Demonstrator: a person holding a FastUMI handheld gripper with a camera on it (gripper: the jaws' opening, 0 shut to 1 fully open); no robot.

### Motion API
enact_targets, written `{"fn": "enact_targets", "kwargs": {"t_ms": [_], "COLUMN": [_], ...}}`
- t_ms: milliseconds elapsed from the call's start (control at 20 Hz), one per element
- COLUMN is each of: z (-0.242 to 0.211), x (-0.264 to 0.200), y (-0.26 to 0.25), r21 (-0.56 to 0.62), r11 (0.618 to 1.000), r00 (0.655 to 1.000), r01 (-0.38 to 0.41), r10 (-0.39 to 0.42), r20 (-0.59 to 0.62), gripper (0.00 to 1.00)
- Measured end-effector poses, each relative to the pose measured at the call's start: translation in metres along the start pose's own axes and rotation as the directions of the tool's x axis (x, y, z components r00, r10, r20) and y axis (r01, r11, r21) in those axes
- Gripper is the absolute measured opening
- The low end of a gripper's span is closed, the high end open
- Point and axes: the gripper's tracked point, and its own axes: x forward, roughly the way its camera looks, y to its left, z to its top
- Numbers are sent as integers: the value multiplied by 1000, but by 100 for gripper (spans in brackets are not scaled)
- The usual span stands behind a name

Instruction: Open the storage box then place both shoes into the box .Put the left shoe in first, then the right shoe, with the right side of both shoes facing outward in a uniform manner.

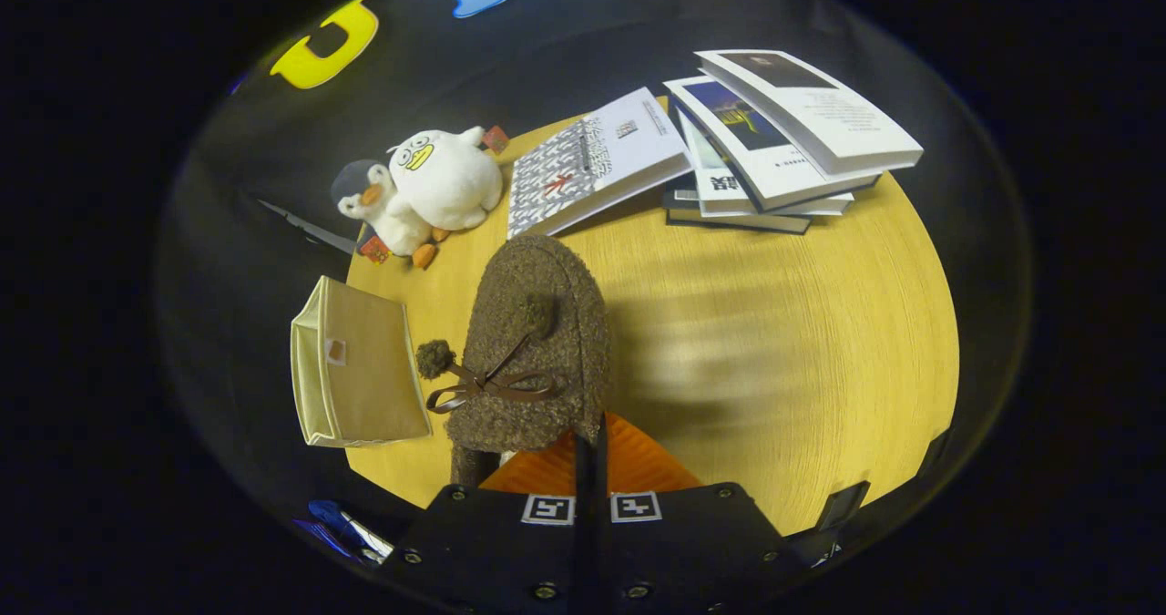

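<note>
**Fuzzy shoe held up, box waiting beside it**

On the far side of the desk (802,323), to the left, two soft toy birds (428,187) sit together, one white and one grey. Nearer to me and still on the left, the storage box (357,374) stands on the desk. It is tan with pale edges. I think its top points away from the shoe, but I cannot tell if it is open.

Just right of the box is the brown fuzzy shoe (537,342) with a bow and pom-poms. It hangs right ahead of my gripper (588,451). The jaws are pressed tight together on the shoe's back edge, so I am holding it. I cannot tell if it is the left shoe or the right one.

To do this step well, I think I should carry the shoe slowly over to the box, keep it level, and turn it so its right side faces out before I let go.

Beyond the shoe lies a book, and to the right a pile of books (783,150). The writing on the covers is too small to read. The box has a small tag, and I cannot read that either.
</note>
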Motion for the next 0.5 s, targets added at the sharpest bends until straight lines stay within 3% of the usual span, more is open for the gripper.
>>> {"fn": "enact_targets", "kwargs": {"t_ms": [500], "z": [14], "x": [8], "y": [123], "r21": [-243], "r11": [962], "r00": [992], "r01": [-126], "r10": [117], "r20": [-51], "gripper": [0]}}
